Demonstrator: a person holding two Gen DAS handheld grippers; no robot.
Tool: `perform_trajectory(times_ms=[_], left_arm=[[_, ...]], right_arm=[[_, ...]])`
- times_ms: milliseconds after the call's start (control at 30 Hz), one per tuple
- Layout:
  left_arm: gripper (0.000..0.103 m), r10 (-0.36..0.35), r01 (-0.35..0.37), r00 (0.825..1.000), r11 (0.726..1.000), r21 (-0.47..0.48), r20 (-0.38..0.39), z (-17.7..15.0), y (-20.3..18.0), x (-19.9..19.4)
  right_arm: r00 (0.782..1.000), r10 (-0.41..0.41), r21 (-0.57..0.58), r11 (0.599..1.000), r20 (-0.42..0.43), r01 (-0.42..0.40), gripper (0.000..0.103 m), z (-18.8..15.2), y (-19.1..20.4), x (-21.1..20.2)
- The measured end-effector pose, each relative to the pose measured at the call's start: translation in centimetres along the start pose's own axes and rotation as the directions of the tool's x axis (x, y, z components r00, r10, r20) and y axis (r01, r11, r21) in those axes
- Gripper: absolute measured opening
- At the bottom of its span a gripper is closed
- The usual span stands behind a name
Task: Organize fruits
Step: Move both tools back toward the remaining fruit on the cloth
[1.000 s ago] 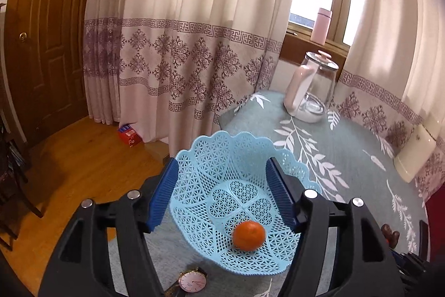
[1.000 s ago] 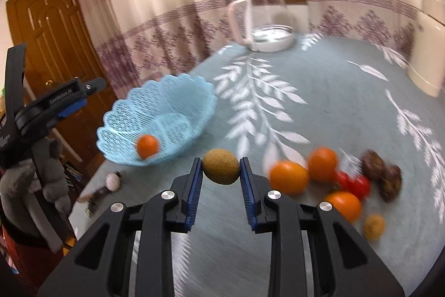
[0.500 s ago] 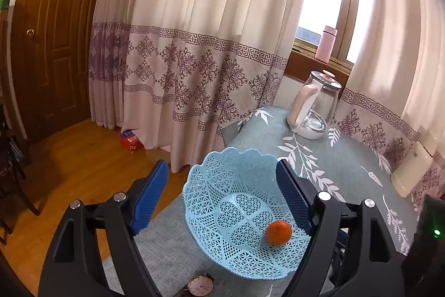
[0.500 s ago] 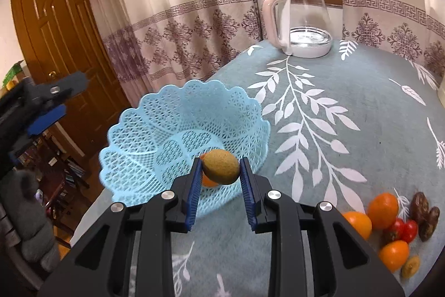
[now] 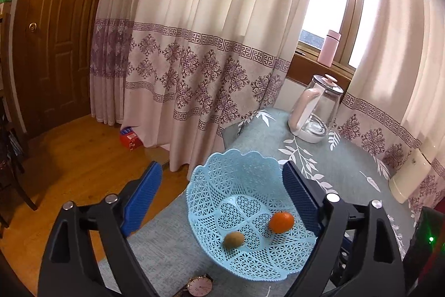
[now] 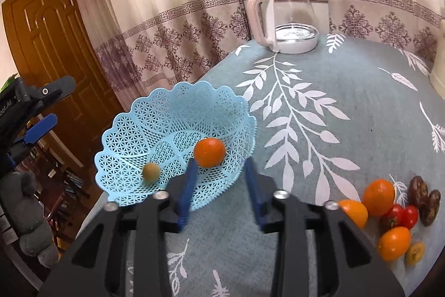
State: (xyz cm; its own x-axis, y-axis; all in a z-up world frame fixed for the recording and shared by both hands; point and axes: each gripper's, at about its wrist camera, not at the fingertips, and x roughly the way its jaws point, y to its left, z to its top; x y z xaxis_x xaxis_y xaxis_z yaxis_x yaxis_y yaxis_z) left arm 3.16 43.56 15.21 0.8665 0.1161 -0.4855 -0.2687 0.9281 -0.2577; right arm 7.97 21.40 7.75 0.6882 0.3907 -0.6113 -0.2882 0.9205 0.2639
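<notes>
In the pale-blue lattice plastic basket [image 6: 155,127] at the table's near-left corner lie a brownish-green kiwi [image 6: 151,171] and a round orange mandarin [image 6: 209,152]. Both the right gripper [image 6: 219,185] and left gripper [image 5: 222,194] gape empty. Best lift the right one clear of the rim, then go for the loose fruit pile [image 6: 389,213] at the right.

Watch [image 5: 198,288] cut off by the lower frame edge in the left wrist view; strap mostly out of sight, dial markings too small to read. Basket [image 5: 244,216] right rim hidden behind the left gripper's right jaw. Kiwi [image 6: 151,171] smeared by motion blur in the right wrist view. Blue pads of the right gripper [image 6: 221,183] likewise blurred. Small yellowish fruit [image 6: 415,252] at lower right too small to identify. Cream container [image 6: 439,74] cropped by the right frame edge. Red box [image 5: 130,137] on the floor partly tucked under the curtain [image 5: 200,46]; label unreadable.
</notes>
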Motion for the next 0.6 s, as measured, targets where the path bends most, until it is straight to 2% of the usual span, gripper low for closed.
perform_trajectory(times_ms=[133, 200, 600], left_arm=[[0.099, -0.007, 0.007, 1.0, 1.0, -0.012, 0.006, 0.0, 0.0, -0.4], [0.1, -0.011, 0.011, 1.0, 1.0, -0.022, 0.005, 0.0, 0.0, -0.4], [0.1, -0.044, 0.044, 0.999, 0.999, -0.009, -0.001, -0.3, -0.8, -0.9]], right_arm=[[0.999, -0.009, 0.007, 1.0, 0.031, 0.009, 0.06, -0.2, 0.0, -1.0], [0.999, -0.017, 0.021, 1.0, 0.051, 0.016, 0.073, -0.3, -0.2, -1.6], [0.992, -0.085, 0.127, 0.989, 0.091, 0.074, 0.076, -0.8, -3.8, -4.0]])
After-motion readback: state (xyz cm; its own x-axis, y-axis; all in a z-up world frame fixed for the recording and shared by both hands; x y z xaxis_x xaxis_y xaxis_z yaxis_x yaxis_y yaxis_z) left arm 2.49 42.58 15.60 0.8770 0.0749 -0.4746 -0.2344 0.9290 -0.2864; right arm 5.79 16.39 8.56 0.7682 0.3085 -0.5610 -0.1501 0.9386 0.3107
